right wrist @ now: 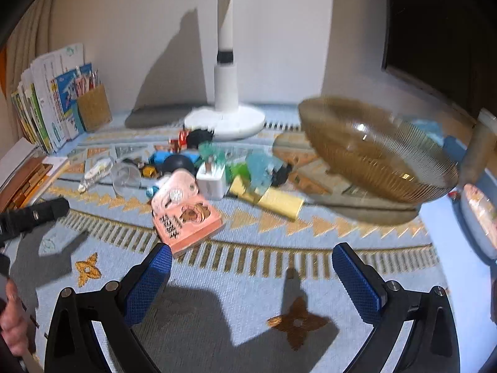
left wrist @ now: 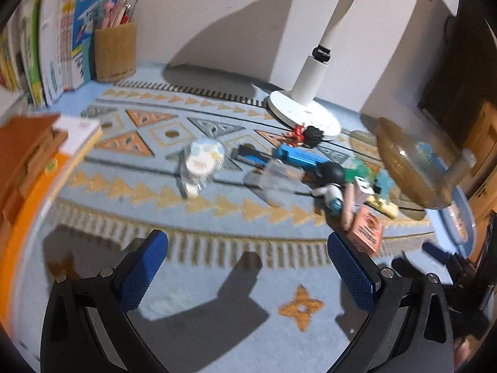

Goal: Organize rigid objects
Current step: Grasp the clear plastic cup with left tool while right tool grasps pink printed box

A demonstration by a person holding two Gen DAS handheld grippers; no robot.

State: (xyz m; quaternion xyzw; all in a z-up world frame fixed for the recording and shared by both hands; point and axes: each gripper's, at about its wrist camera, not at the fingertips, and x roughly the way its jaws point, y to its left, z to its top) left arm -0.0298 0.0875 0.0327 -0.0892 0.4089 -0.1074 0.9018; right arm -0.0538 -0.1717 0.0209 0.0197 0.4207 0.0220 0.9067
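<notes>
A pile of small rigid objects lies on the patterned blue mat: a pink box, a white charger plug, a yellow bar, a blue toy vehicle, a black ball, a clear cup and a white round toy. An amber ribbed glass bowl stands to the right of the pile. My left gripper is open and empty, near the pile. My right gripper is open and empty, just in front of the pink box.
A white lamp base stands behind the pile. Books and a cork pencil holder stand at the far left. Stacked notebooks lie at the left edge. The left gripper's tip shows at left in the right wrist view.
</notes>
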